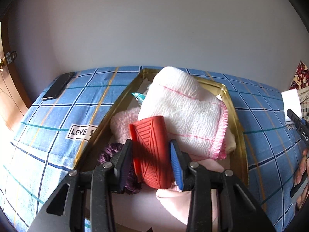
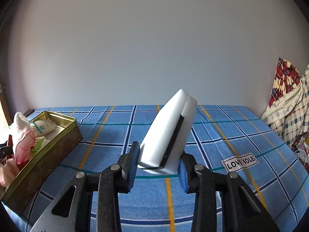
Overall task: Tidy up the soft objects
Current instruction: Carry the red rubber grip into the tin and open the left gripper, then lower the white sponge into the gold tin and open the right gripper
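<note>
My left gripper (image 1: 151,162) is shut on a red ribbed rubber sleeve (image 1: 149,150) and holds it over the gold tin box (image 1: 123,98). Inside the tin lie a white cloth with pink edging (image 1: 185,112), a fluffy pink piece (image 1: 123,125), a purple scrunchie (image 1: 110,152) and pale pink fabric (image 1: 173,199). My right gripper (image 2: 158,166) is shut on a white foam sponge with a black layer (image 2: 166,133), held above the blue checked bedsheet (image 2: 115,135). The same tin (image 2: 44,154) shows at the left of the right wrist view. The sponge (image 1: 291,102) also appears at the right edge of the left wrist view.
A dark phone (image 1: 58,86) lies on the sheet left of the tin. A heap of patterned bedding (image 2: 289,106) is piled at the right, against the pale wall. A hand (image 1: 303,166) shows at the right edge of the left wrist view.
</note>
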A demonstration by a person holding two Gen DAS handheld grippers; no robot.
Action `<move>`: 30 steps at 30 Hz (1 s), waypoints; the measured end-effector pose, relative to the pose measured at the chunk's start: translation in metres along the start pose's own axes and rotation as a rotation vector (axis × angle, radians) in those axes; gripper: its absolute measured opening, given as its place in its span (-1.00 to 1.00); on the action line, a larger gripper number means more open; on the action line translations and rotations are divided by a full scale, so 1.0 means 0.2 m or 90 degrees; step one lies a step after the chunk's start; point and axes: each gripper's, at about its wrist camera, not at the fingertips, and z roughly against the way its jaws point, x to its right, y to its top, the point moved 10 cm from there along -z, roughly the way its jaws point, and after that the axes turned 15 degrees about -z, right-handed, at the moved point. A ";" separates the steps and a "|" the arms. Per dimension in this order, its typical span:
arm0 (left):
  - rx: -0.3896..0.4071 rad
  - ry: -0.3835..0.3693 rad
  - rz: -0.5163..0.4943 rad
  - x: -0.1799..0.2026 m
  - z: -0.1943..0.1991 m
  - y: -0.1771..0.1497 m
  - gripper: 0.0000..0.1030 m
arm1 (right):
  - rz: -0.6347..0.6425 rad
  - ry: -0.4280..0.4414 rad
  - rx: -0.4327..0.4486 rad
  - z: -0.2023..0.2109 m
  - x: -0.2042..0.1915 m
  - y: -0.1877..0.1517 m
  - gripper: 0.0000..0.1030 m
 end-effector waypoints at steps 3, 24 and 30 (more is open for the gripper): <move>-0.010 0.003 -0.017 0.01 -0.04 0.00 -0.27 | 0.003 0.006 0.001 0.01 -0.03 -0.01 -0.25; 0.086 0.046 -0.012 -0.08 0.25 0.07 0.55 | 0.043 0.055 0.026 0.11 -0.31 0.03 -0.25; 0.113 0.073 0.004 -0.16 0.33 0.06 0.94 | 0.054 0.064 0.030 0.13 -0.38 0.04 -0.25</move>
